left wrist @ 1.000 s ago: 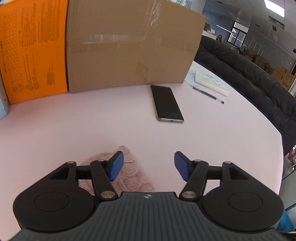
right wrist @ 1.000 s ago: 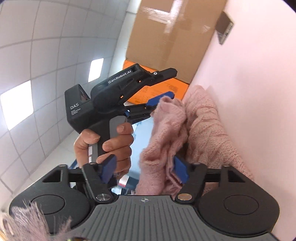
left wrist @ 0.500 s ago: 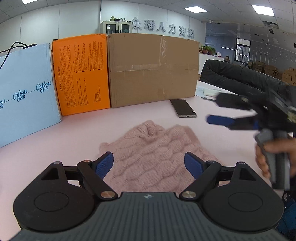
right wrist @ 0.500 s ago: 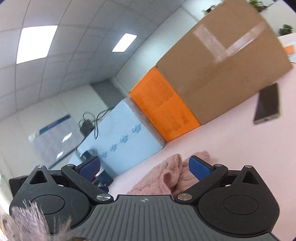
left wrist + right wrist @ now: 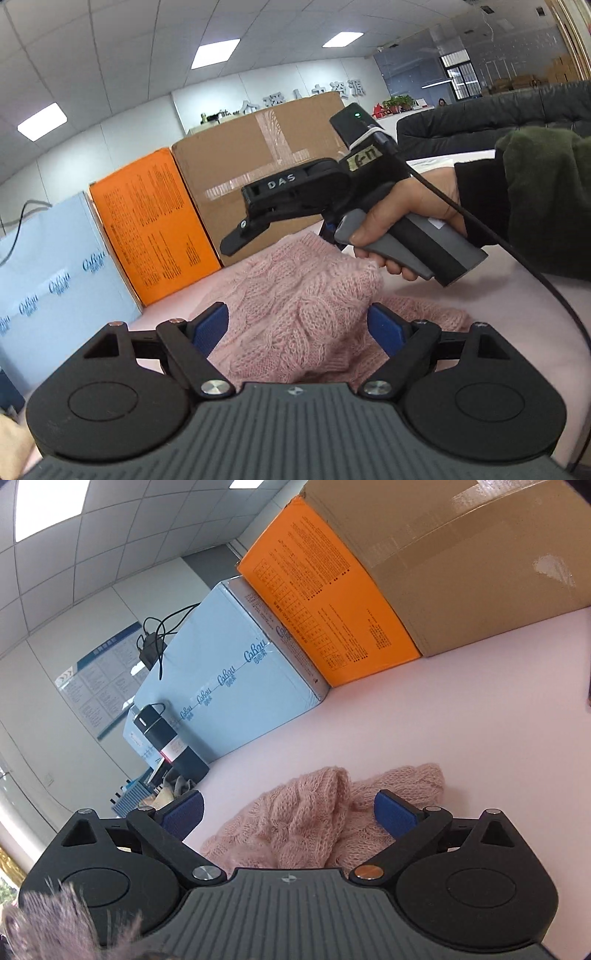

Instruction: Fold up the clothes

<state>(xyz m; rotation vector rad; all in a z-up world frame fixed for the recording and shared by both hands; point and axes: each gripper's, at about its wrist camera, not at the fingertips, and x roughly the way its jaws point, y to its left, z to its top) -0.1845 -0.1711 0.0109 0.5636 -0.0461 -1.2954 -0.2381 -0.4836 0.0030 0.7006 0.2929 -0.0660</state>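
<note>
We've just let go: a second ago our right tongs [image 5: 288, 818] pinched the pink cable-knit sweater [image 5: 295, 314], and now it lies in a soft, fuzzy, rumpled heap on the smooth pink tabletop [image 5: 424, 720]. Left tongs [image 5: 300, 328] gape wide and empty, right ones closing slightly on nothing, so that fold looks laid.

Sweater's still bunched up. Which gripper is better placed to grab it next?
Probably left: the left gripper has a raised fold of the pink sweater between its open pads.
</note>
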